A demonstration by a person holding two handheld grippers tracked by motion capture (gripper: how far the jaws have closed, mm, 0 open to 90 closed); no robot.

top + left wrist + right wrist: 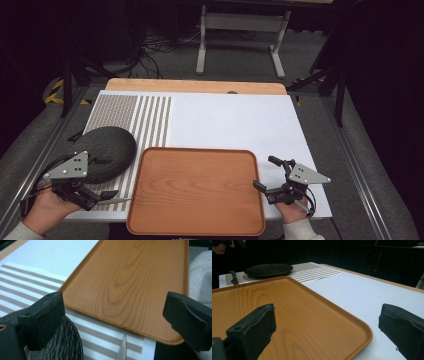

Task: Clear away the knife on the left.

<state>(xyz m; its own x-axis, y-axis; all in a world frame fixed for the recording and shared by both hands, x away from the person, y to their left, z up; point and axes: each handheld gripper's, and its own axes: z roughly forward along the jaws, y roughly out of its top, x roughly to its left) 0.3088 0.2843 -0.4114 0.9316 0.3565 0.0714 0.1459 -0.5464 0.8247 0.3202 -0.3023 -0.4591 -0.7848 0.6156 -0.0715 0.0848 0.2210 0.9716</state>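
At table's near edge, wooden tray [196, 190] sits centred; dark plate [106, 152] at near-left corner; left gripper [102, 196] and right gripper [265, 175] flank tray, jaws spread, holding nothing

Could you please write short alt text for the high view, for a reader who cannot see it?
An empty wooden tray lies at the near edge of a white table, with a person's left gripper and right gripper open at either side. A dark round plate sits on a striped placemat to the left.
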